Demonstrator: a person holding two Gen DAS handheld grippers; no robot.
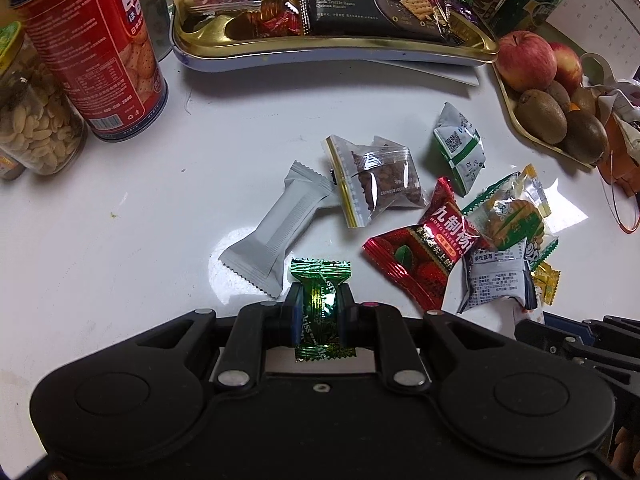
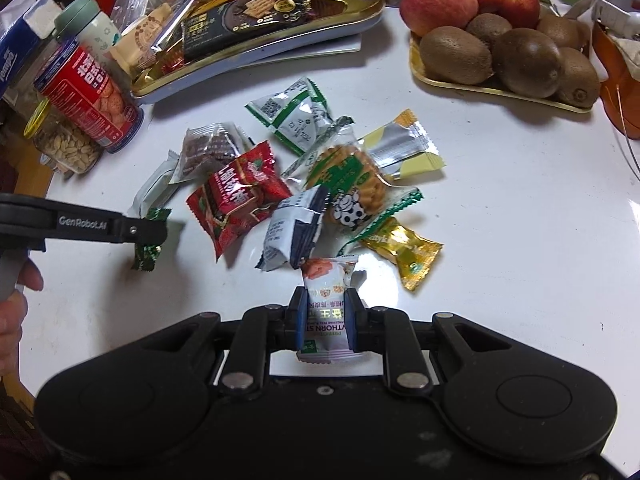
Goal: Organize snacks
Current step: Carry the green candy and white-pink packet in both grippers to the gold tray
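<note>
My left gripper [image 1: 319, 300] is shut on a green foil candy [image 1: 320, 280], held just above the white table; the right wrist view shows the same gripper [image 2: 150, 236] from the side with the green candy [image 2: 147, 252] in it. My right gripper [image 2: 327, 300] is shut on a white hawthorn snack packet [image 2: 326, 280]. Several wrapped snacks lie loose between them: a grey bar [image 1: 276, 228], a clear nut pack [image 1: 384, 180], a red strawberry pack [image 1: 424, 248] and a green-edged cookie pack [image 2: 352, 184]. The gold snack tray [image 1: 332, 46] stands behind, full of packets.
A red biscuit can [image 1: 104, 40] and a jar of nuts [image 1: 36, 120] stand at the left. A tray of apples and kiwis [image 2: 500, 40] sits at the right, with an orange bag [image 2: 616, 80] beyond it. A person's hand [image 2: 16, 300] holds the left gripper.
</note>
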